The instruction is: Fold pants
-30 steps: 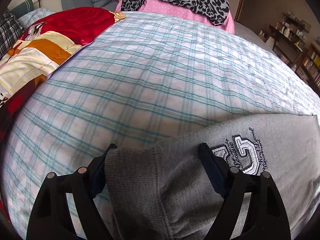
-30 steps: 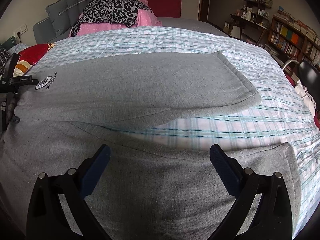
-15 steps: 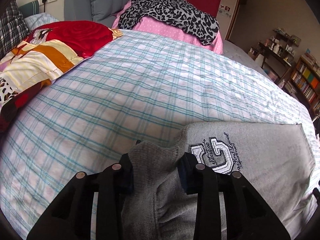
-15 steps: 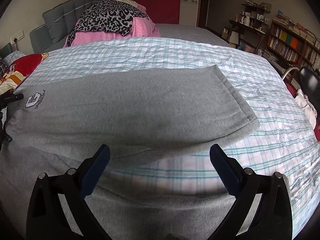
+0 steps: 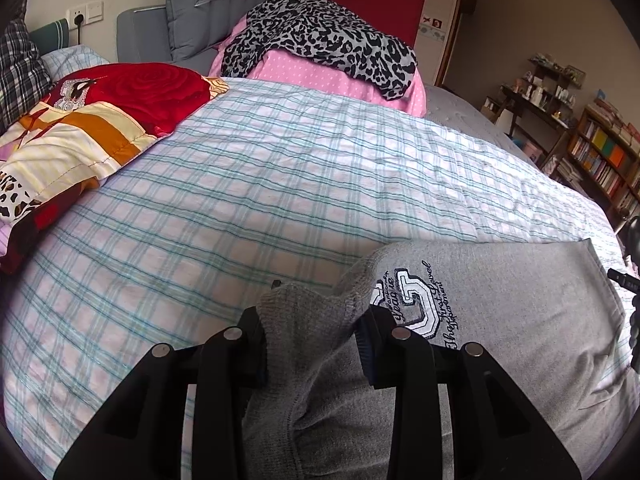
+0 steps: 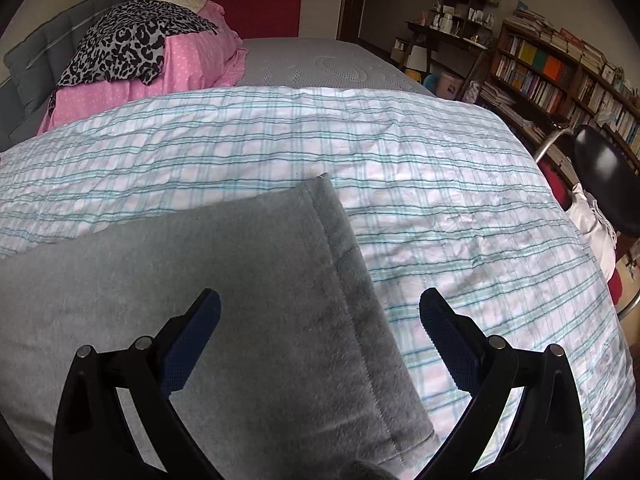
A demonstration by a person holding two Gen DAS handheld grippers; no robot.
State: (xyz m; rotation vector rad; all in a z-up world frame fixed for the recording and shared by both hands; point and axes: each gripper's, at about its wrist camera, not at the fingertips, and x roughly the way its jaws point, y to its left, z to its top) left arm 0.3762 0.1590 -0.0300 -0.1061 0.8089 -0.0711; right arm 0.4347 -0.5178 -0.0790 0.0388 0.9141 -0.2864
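On a checked bedsheet lie grey pants, their bunched waistband pinched between the left gripper jaws, which have just been closing, while the right gripper hovers wide open over the leg hem.

free: plaid sheet beyond pants | blocked: red quilt left; pink pile far

Checked bedsheet, leopard-print cloth on pink bedding, bookshelf.
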